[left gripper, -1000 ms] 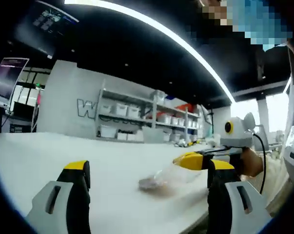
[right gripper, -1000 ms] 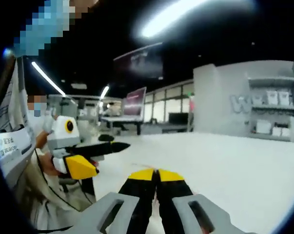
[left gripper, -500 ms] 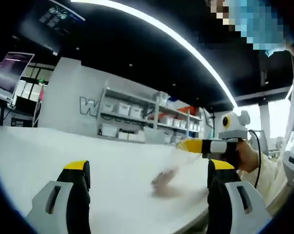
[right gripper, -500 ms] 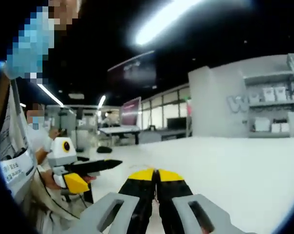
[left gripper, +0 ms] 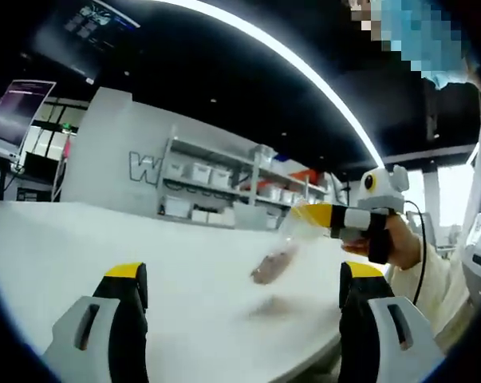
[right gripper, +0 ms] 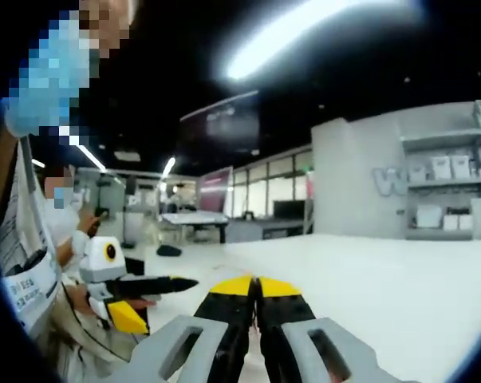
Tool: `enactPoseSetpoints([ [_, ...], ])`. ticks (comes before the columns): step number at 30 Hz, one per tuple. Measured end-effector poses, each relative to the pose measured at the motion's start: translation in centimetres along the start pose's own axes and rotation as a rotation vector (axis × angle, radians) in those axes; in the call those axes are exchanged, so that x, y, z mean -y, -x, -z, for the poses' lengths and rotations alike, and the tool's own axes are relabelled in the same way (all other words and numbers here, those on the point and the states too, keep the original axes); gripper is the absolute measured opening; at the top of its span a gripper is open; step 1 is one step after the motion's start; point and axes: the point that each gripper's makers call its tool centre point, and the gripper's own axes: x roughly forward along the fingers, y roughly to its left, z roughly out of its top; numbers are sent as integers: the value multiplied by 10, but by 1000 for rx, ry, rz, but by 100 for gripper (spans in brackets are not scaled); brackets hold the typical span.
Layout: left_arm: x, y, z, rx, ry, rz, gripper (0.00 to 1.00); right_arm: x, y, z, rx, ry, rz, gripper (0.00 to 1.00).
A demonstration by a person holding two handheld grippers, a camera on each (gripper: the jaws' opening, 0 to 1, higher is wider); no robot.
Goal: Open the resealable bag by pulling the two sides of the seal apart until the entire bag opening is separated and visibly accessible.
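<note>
Above the white tabletop [left gripper: 104, 247], the bag [left gripper: 284, 247] hangs clear of the surface, blurred, with dark contents at its lower end. Right claw [left gripper: 308, 214] is clenched on the bag's upper edge, a hand [left gripper: 400, 243] behind it; its jaws meet tip to tip in the right gripper view. Left claw [left gripper: 240, 279] is released, jaws wide apart, grasping nothing, below the bag. Shelves [left gripper: 216, 195] stand behind.

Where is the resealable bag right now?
In the left gripper view, the resealable bag hangs right of centre above the white table, its top edge pinched in the shut right gripper. The left gripper stands open below it.
</note>
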Motion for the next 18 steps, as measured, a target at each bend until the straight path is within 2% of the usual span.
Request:
enactPoseSetpoints([
  [11,-1,1,-4,19,-11,-3,100,2,3,-5,10,11,11,0],
  [18,-2,1,-3,12,-8,-10,100,2,4,-6,8,19,9,0],
])
